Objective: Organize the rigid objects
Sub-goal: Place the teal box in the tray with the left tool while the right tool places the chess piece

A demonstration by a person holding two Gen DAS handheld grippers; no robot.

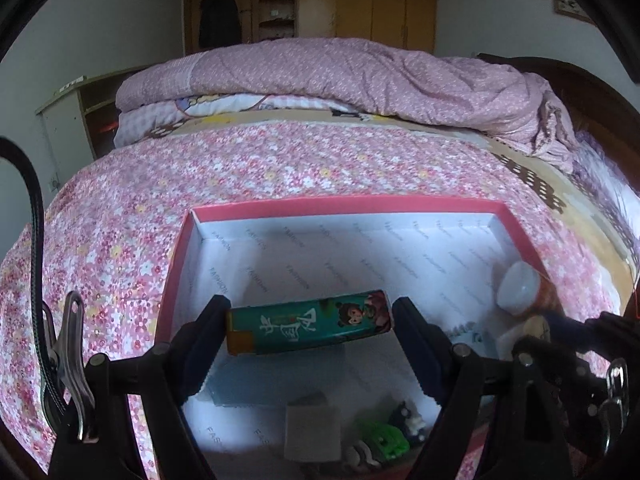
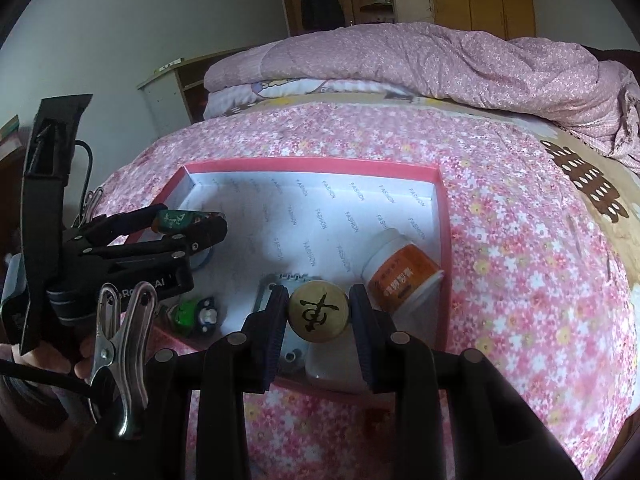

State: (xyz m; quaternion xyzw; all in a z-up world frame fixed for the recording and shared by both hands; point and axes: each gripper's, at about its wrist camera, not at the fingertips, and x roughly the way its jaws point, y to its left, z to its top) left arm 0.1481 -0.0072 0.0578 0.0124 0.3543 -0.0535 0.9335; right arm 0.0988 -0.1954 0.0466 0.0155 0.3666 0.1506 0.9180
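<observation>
My left gripper (image 1: 310, 322) is shut endwise on a green lighter (image 1: 308, 322) with a cartoon figure and an orange end, held level above the open pink box (image 1: 340, 203). From the right wrist view the left gripper (image 2: 188, 222) hangs over the box's left part with that lighter (image 2: 176, 219). My right gripper (image 2: 319, 312) is shut on a round wooden chess piece (image 2: 319, 312) with a dark character, over the box's near edge. An orange bottle (image 2: 402, 276) with a white cap lies in the box's right side; in the left wrist view the bottle (image 1: 520, 288) is at the right.
The box (image 2: 312, 164), lined white, rests on a bed with a floral pink sheet (image 2: 520, 260). A green toy (image 2: 185, 314), a small dark-and-white figurine (image 2: 206, 314) and a spiral notebook (image 2: 272, 284) lie in it. A folded pink quilt (image 1: 340, 76) lies behind. A hand (image 2: 86, 354) shows low left.
</observation>
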